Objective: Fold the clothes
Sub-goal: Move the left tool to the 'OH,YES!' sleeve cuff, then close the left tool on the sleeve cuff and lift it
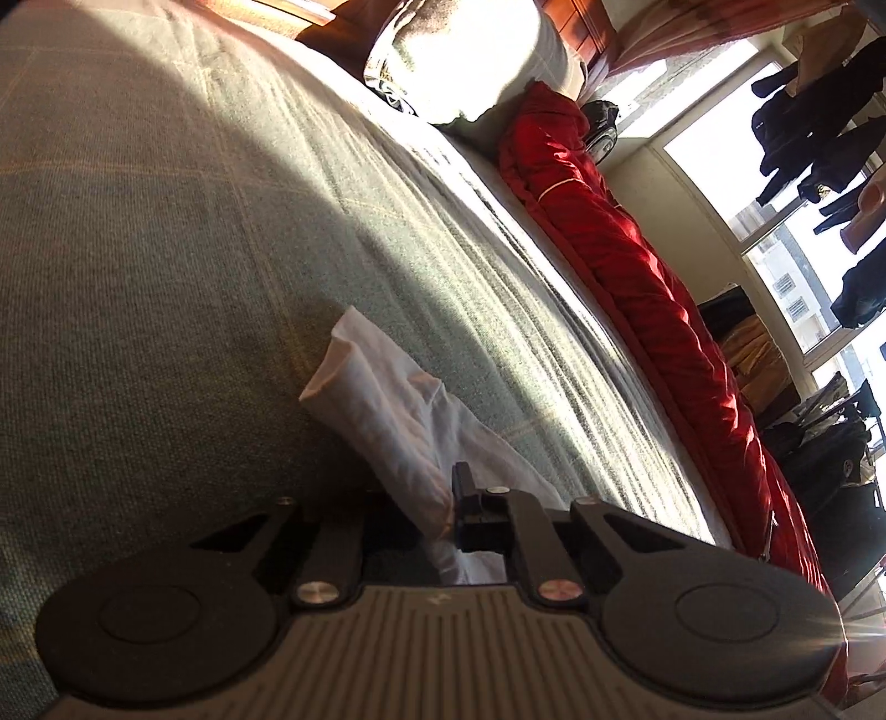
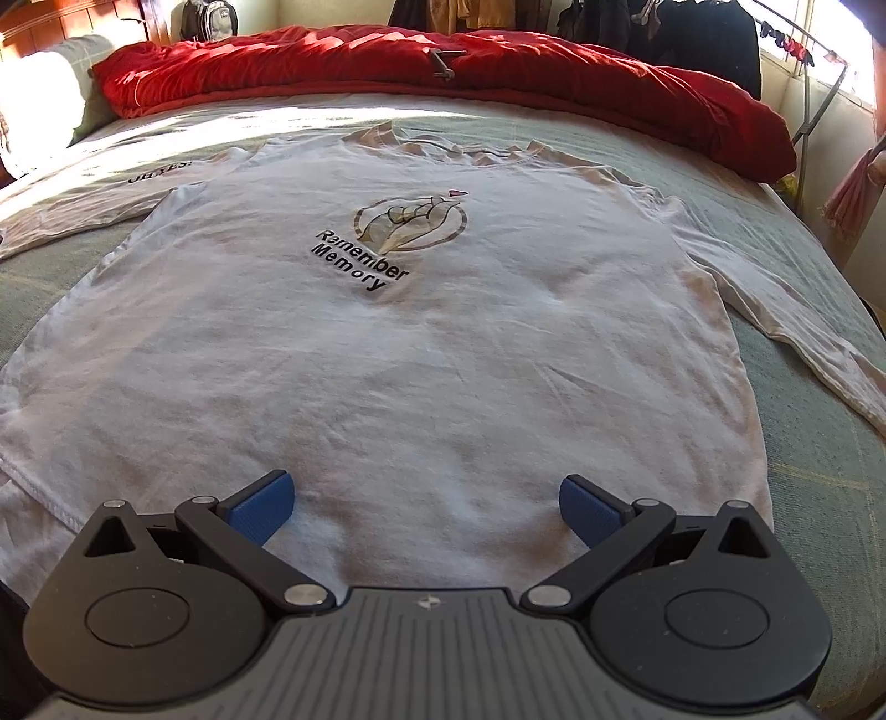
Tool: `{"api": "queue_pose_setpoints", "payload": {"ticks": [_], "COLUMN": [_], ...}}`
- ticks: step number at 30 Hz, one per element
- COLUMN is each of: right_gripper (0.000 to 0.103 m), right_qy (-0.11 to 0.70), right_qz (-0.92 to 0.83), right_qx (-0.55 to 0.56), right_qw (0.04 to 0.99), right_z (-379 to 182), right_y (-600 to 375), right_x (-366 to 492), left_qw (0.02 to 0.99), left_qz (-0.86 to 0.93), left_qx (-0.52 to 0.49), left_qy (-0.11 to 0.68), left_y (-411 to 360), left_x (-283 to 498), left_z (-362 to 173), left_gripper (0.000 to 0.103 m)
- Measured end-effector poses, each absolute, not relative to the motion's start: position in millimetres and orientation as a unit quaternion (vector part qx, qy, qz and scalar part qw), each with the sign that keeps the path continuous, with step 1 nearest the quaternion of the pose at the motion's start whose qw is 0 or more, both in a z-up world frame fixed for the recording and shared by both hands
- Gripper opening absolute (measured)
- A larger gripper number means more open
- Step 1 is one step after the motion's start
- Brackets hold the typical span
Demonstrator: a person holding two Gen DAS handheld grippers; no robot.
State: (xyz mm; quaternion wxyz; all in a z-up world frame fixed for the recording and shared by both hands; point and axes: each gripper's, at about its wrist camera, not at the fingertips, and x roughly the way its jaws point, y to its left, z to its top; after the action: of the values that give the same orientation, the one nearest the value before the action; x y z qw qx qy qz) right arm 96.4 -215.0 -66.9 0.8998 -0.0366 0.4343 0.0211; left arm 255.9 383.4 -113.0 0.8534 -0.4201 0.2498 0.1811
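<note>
A white long-sleeved shirt (image 2: 421,354) lies face up on the grey-green bedspread (image 2: 803,277), its print reading "Remember Memory". One sleeve runs off to the left (image 2: 83,188) and the other down the right side (image 2: 775,315). My right gripper (image 2: 426,498) hovers open over the shirt's lower part, blue pads (image 2: 260,504) wide apart with nothing between them. In the left wrist view, my left gripper (image 1: 451,515) is shut on a fold of white shirt cloth (image 1: 387,399), which rises slightly off the bedspread (image 1: 166,249).
A rolled red duvet (image 2: 443,72) (image 1: 637,266) lies along the bed's far edge. A pillow (image 1: 470,50) sits at the head by a wooden headboard. Dark clothes (image 1: 803,111) hang at the window. A metal rack (image 2: 814,111) stands to the right.
</note>
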Motion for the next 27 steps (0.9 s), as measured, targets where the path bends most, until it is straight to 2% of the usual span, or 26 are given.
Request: {"api": "queue_pose_setpoints", "payload": {"ticks": [7, 16, 27], "right_gripper": [0.103, 0.103, 0.103], "right_qy": [0.410, 0.386, 0.363], "right_qz": [0.021, 0.050, 0.057], "right_qx": [-0.052, -0.043, -0.027], "right_qw": [0.910, 0.920, 0.930], "right_z": [-57.1, -46.3, -33.8], "right_y": [-219.7, -224.8, -244.7], "right_x": [84.8, 76.9, 64.5], "left_qw": [0.871, 0.899, 0.918], "left_qz": [0.149, 0.096, -0.009], "left_qx": [-0.380, -0.340, -0.301], "left_qy": [0.272, 0.258, 0.258], "left_y": [366.3, 321.1, 210.2], "left_x": [258.2, 268.5, 314.3], "left_z": [-81.2, -19.0, 42.4], "left_gripper": [0.009, 0.009, 0.009]}}
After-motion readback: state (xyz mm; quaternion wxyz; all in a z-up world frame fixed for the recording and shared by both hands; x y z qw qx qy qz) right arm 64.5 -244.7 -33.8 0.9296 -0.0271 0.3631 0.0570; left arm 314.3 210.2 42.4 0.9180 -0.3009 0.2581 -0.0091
